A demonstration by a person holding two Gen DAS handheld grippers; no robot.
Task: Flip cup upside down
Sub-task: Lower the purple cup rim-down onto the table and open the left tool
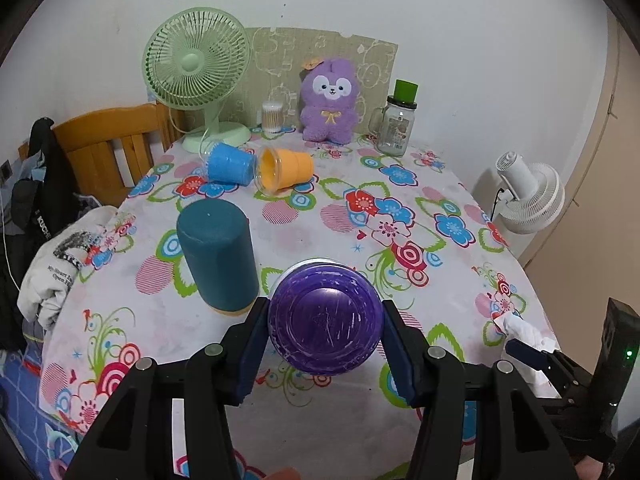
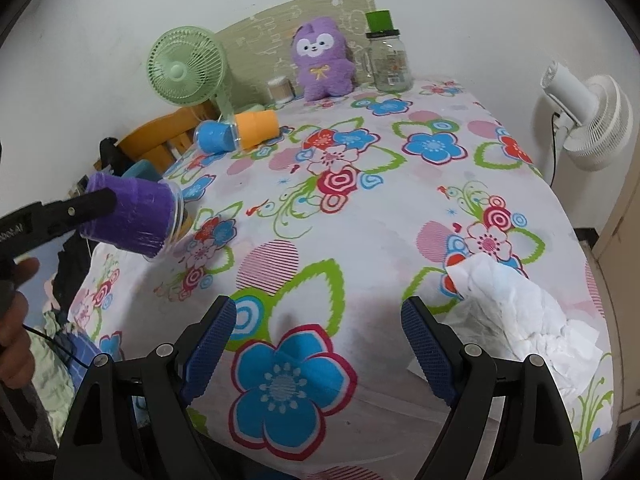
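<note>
With the left gripper [image 1: 325, 334] clamping the purple cup [image 1: 324, 320] sideways above the surface's [image 2: 380, 220] left edge, keep rolling until its rim faces down, right jaws idle open.

Floral-clothed table [image 2: 400, 208], teal cup [image 1: 218, 254], crumpled tissue [image 2: 516, 312], plush [image 1: 329, 100]

Green desk fan [image 1: 197, 63], purple plush [image 1: 329, 98], glass jar [image 1: 395, 125] (green-capped) along the floral tablecloth's [image 1: 440, 184] back edge.
</note>
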